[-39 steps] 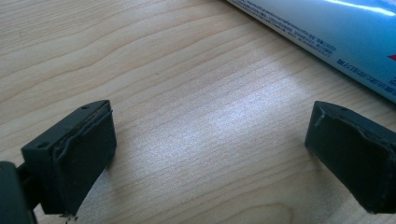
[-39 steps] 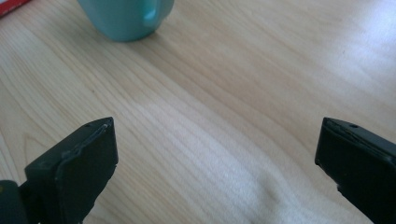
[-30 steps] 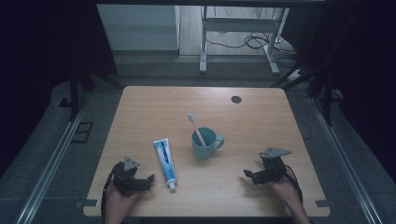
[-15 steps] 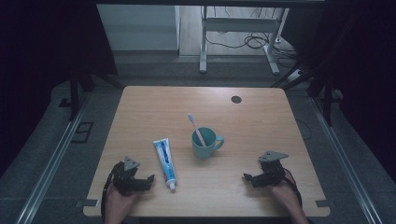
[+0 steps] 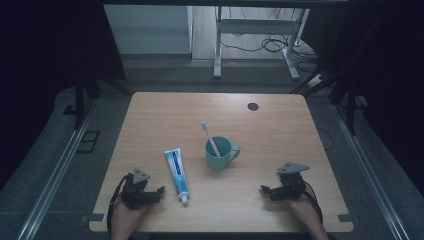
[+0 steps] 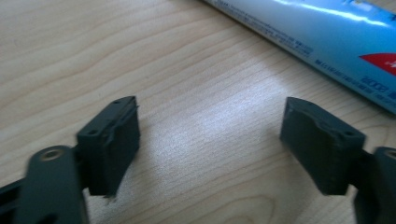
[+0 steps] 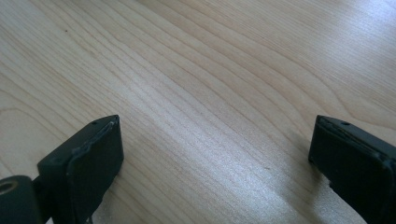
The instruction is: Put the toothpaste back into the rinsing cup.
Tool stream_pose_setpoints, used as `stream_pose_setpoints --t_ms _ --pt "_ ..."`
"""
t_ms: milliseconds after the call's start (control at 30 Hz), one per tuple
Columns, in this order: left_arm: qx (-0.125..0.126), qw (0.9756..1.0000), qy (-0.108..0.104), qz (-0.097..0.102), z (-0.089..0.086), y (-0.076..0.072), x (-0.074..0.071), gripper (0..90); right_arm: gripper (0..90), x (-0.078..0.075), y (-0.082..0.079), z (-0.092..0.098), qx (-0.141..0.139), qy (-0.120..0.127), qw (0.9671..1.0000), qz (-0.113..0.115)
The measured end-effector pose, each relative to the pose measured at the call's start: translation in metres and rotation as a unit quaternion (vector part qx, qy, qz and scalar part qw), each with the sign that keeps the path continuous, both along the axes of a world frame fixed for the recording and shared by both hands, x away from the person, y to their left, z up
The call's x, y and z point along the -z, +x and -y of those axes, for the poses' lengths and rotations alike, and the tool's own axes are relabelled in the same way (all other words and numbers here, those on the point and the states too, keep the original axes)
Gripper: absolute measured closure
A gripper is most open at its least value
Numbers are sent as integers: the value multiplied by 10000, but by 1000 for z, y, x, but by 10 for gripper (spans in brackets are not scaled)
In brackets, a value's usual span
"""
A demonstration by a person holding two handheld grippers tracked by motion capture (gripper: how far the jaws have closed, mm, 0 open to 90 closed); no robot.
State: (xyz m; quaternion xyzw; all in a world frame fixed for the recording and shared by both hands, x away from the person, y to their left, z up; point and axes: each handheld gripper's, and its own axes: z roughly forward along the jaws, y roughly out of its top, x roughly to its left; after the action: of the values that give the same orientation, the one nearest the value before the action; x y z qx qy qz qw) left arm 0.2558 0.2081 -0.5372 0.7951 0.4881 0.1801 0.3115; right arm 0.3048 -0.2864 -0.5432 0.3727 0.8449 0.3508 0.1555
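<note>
Blue-and-white toothpaste tube (image 5: 177, 172) is lying lengthwise just right of the left gripper (image 5: 156, 192), whose empty jaws have just been narrowing, while the released right gripper (image 5: 263, 189) is sitting farther off.

Wooden table (image 5: 280, 130), grey floor (image 5: 60, 145), dim room

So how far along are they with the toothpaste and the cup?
Hardly begun. The toothbrush already stands in the cup. The left gripper sits beside the toothpaste tube, its jaws just narrowed around bare table. The right gripper rests open, empty. Picking up the tube is left.
</note>
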Motion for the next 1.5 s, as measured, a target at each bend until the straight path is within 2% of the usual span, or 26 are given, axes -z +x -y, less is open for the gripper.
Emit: stream_pose_setpoints --t_ms 167,233,367,500,667,800,933,1033,1133,1333,1433,1500 --pt "59 9997 -186 172 -2 -4 -11 344 37 0 0 0 7 4 10000 0" --pt "122 9992 -337 192 -2 -5 -15 415 40 0 0 0 22 6 10000 6" --pt "271 9982 -506 168 1 -4 -20 546 44 0 0 0 32 9 10000 8" --pt "478 9972 -564 118 11 0 -24 659 46 0 0 0 36 8 10000 11" --pt "796 9957 -461 70 26 5 -27 775 48 0 0 1 39 7 10000 15" --pt "999 9944 -304 151 38 9 -30 821 50 0 0 1 46 8 10000 22" --pt "1175 9923 -378 100 48 15 -31 882 52 0 -1 1 57 11 10000 19" --pt "1246 9913 -416 60 57 20 -31 890 54 0 -1 1 58 17 10000 18" --pt "1298 9903 -499 -49 64 25 -31 889 55 0 -1 1 63 18 10000 22" --pt "1385 9892 -419 -240 81 33 -29 888 55 0 -1 1 65 14 10000 20" --pt "1429 9887 -293 -336 86 35 -25 886 55 0 -1 1 65 19 10000 21" --pt "1437 9883 -340 -388 86 35 -24 886 55 0 -1 1 62 19 10000 19"
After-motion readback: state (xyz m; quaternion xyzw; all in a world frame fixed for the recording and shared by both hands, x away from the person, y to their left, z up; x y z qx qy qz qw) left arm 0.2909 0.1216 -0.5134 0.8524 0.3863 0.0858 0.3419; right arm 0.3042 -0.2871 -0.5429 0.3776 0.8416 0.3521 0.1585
